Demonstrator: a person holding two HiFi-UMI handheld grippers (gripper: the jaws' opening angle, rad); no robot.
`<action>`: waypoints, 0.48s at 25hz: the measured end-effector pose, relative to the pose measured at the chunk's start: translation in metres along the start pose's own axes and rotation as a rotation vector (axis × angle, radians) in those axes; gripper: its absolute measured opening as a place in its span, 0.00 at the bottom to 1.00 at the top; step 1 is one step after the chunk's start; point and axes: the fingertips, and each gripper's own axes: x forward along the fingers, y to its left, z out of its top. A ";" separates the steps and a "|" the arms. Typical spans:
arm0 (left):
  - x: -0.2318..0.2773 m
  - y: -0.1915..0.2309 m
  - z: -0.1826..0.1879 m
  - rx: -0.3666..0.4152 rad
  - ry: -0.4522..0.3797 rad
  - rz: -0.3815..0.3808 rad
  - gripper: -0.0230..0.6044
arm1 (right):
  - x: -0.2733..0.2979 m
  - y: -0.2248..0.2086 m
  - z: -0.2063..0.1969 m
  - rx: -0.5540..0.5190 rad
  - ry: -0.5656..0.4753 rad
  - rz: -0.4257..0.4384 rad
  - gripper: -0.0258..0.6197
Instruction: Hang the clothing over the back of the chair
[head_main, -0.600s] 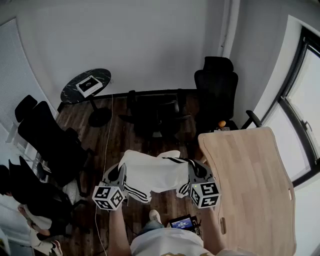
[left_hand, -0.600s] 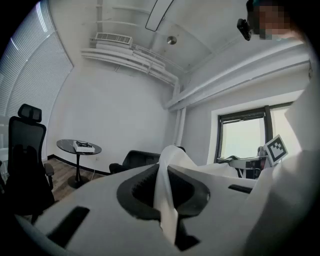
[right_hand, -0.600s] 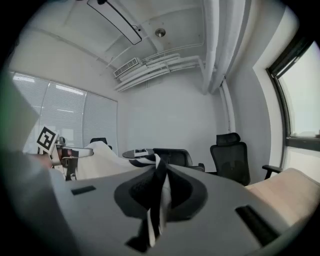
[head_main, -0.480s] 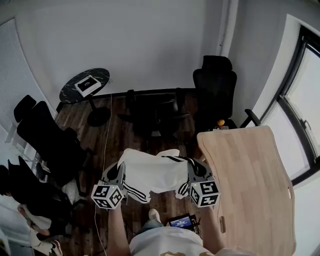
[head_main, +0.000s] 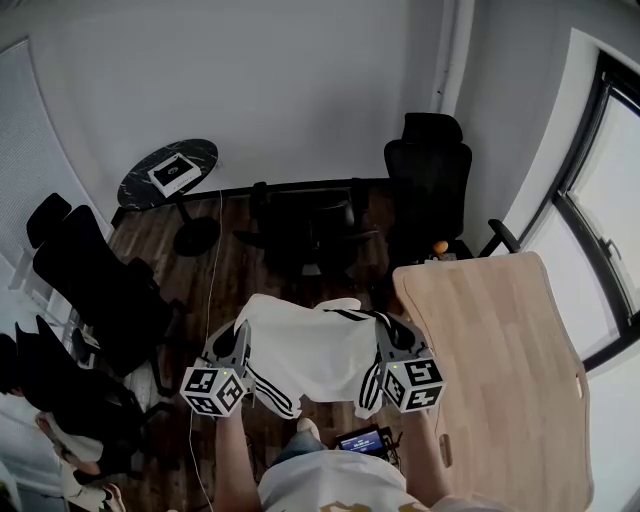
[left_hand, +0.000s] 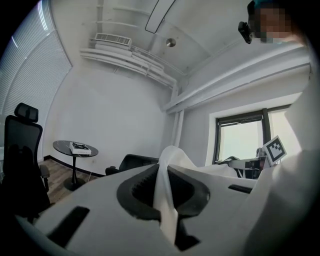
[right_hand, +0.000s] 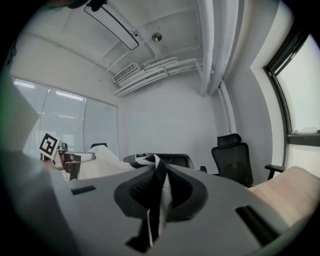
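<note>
A white garment with black side stripes hangs stretched in the air between my two grippers. My left gripper is shut on its left edge. White fabric is pinched between the jaws in the left gripper view. My right gripper is shut on the right edge, with black-trimmed cloth clamped in its jaws. A low black chair stands ahead of me, beyond the garment. A high-backed black office chair stands to its right.
A light wooden table lies close on my right. Black office chairs crowd the left side. A small round dark table with a box on it stands by the far wall. A cable runs across the wooden floor.
The garment now hangs a little lower and wider between the grippers. Both grippers keep their hold and have barely moved.
</note>
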 end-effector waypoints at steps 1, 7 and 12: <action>0.002 0.001 0.002 -0.002 -0.006 0.000 0.09 | 0.002 0.000 0.002 -0.005 0.001 0.003 0.07; 0.027 0.022 0.007 -0.009 -0.026 0.008 0.09 | 0.033 -0.001 0.008 -0.010 -0.002 0.029 0.07; 0.076 0.052 0.000 -0.028 -0.015 -0.007 0.09 | 0.083 -0.013 0.006 -0.011 0.014 0.019 0.07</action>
